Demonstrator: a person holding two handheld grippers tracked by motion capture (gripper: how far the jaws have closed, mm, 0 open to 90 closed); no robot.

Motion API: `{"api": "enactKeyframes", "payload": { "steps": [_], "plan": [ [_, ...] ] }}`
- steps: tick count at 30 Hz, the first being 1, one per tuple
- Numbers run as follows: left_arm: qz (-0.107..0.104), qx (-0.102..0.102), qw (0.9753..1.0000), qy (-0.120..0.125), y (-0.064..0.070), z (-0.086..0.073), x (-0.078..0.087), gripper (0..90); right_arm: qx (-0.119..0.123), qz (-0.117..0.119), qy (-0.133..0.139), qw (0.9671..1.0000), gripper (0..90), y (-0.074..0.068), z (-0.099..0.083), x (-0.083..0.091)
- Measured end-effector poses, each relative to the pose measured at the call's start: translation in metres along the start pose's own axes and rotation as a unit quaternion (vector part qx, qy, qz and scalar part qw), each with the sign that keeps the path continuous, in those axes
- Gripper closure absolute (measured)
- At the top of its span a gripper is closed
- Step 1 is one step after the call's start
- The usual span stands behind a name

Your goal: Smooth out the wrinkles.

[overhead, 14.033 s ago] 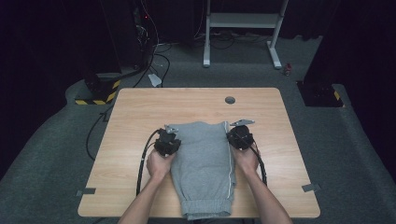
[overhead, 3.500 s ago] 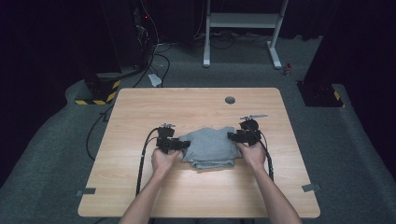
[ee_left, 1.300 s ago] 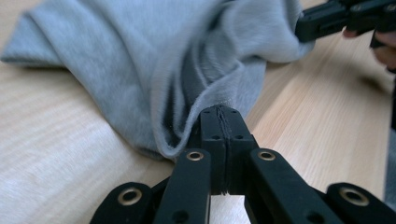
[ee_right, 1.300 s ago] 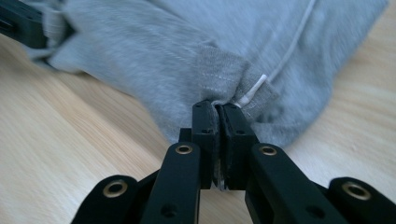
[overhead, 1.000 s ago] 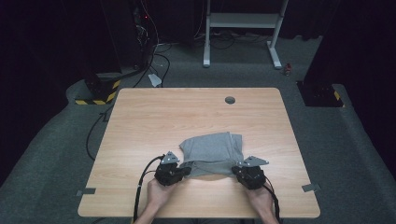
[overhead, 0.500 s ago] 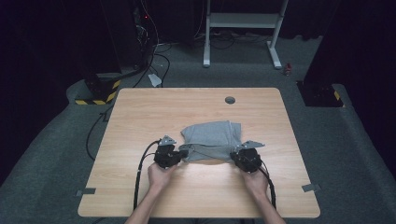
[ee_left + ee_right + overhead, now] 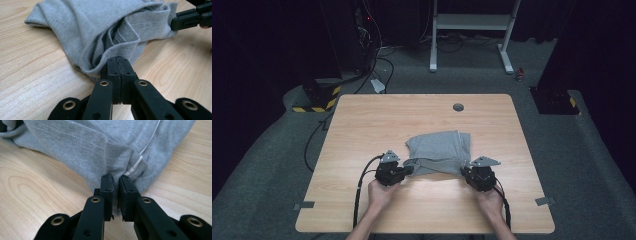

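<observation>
A grey garment (image 7: 439, 147) lies folded on the wooden table (image 7: 377, 120), slightly right of the middle. My left gripper (image 7: 411, 170) is at its near left corner and is shut on a bunched hem (image 7: 118, 62). My right gripper (image 7: 463, 171) is at the near right corner, its jaws pinching the cloth (image 7: 115, 181) beside a white stripe (image 7: 150, 142). The cloth (image 7: 87, 22) sags between the two grips. The right gripper (image 7: 175, 21) also appears far off in the left gripper view. Both hands come in from the front edge.
A round grommet hole (image 7: 458, 107) sits near the table's far edge. Cables trail from both grippers toward the front edge. On the floor are a black-and-yellow box (image 7: 314, 97) at the left, a white frame (image 7: 472, 22) behind, and a dark box (image 7: 554, 102) at the right.
Over the last second both grippers, holding the garment's near edge, moved from close to the table's front edge away from the person, pushing that edge back over the cloth.
</observation>
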State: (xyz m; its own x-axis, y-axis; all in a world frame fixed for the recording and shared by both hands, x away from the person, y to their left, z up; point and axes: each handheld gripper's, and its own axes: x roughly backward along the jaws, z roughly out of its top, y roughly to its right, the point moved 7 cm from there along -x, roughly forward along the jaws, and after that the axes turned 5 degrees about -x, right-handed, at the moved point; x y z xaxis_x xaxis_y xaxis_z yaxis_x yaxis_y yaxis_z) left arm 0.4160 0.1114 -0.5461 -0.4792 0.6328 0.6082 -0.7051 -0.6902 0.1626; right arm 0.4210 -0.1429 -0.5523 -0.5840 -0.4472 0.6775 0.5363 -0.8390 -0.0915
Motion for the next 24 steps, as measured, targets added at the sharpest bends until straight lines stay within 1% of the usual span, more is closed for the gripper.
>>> {"api": "enactKeyframes", "payload": {
  "steps": [2, 6, 7, 8, 10, 13, 15, 18, 21, 24],
  "plan": [
    [0.002, -0.006, 1.0000, -0.007, 0.001, -0.003, 0.000, 88.5, -0.003, -0.001, -0.004, 1.0000, 80.6, 0.000, -0.004, 0.001],
    [-0.004, -0.001, 0.9999, -0.014, 0.004, -0.010, 0.002, 88.2, -0.008, 0.003, -0.009, 0.9999, 79.9, 0.001, -0.012, 0.002],
    [-0.004, -0.005, 0.9998, -0.017, 0.004, -0.012, 0.002, 87.6, -0.006, 0.002, -0.009, 0.9999, 79.8, 0.001, -0.013, 0.003],
    [-0.003, -0.006, 0.9998, -0.017, 0.006, -0.014, 0.002, 86.9, -0.003, 0.003, -0.007, 1.0000, 79.6, 0.001, -0.014, 0.004],
    [-0.004, -0.005, 0.9998, -0.018, 0.007, -0.017, 0.004, 84.6, -0.007, 0.005, -0.009, 0.9999, 78.4, 0.000, -0.016, 0.007],
    [-0.005, -0.002, 0.9999, -0.014, 0.009, -0.020, 0.008, 83.0, -0.003, 0.010, -0.007, 0.9999, 76.5, -0.001, -0.018, 0.011],
    [-0.007, -0.003, 0.9998, -0.016, 0.011, -0.023, 0.011, 82.1, -0.009, 0.016, -0.009, 0.9998, 75.4, -0.003, -0.023, 0.015],
    [0.000, -0.009, 0.9998, -0.019, 0.011, -0.028, 0.016, 78.2, -0.004, 0.016, -0.009, 0.9998, 74.2, -0.002, -0.028, 0.021],
    [0.003, -0.010, 0.9998, -0.014, 0.011, -0.032, 0.023, 73.4, -0.015, 0.017, -0.010, 0.9997, 73.1, 0.001, -0.034, 0.026],
    [0.010, -0.010, 0.9999, -0.002, 0.013, -0.033, 0.033, 69.0, -0.020, 0.012, -0.005, 0.9997, 72.3, 0.005, -0.037, 0.031]
  ]
}}
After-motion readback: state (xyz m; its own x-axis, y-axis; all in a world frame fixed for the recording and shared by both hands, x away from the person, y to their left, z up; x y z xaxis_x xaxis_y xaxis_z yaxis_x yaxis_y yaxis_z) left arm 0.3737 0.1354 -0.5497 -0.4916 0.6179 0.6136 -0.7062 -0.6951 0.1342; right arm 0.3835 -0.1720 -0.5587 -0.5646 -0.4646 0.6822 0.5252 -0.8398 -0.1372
